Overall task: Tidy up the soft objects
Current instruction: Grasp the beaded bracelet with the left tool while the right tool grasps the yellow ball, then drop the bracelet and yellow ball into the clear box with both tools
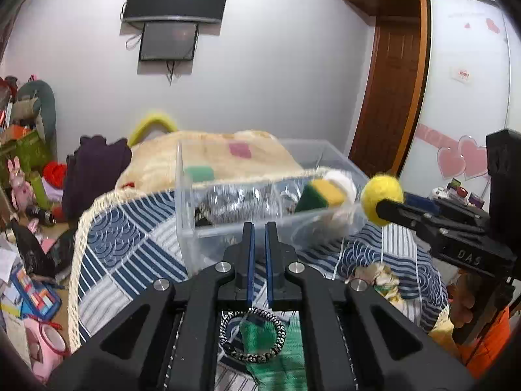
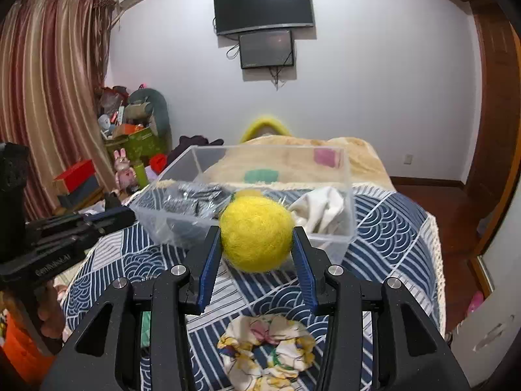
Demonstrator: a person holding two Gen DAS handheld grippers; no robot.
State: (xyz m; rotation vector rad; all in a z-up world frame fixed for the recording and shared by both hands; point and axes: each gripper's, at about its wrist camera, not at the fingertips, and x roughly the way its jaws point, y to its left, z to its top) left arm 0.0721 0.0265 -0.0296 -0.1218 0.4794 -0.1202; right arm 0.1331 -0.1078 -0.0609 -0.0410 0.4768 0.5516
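Observation:
My right gripper (image 2: 257, 238) is shut on a yellow felt ball (image 2: 256, 233), held just in front of a clear plastic bin (image 2: 332, 238) on the bed. From the left wrist view the ball (image 1: 381, 199) hangs at the bin's (image 1: 185, 195) right end. The bin holds a green-and-yellow sponge (image 1: 320, 195), white cloth (image 2: 322, 210) and dark items. My left gripper (image 1: 259, 228) is shut and empty, pointing at the bin's near wall. A braided black-and-white ring (image 1: 252, 334) lies on a green cloth (image 1: 280, 352) beneath it. A floral scrunchie (image 2: 270, 348) lies under my right gripper.
The bed has a blue-and-white patterned cover (image 2: 390, 228) and a beige blanket (image 1: 208, 153) with green and pink sponges behind the bin. Clutter and toys (image 1: 29, 176) fill the floor at left. A wooden door (image 1: 390, 97) and wardrobe stand at right.

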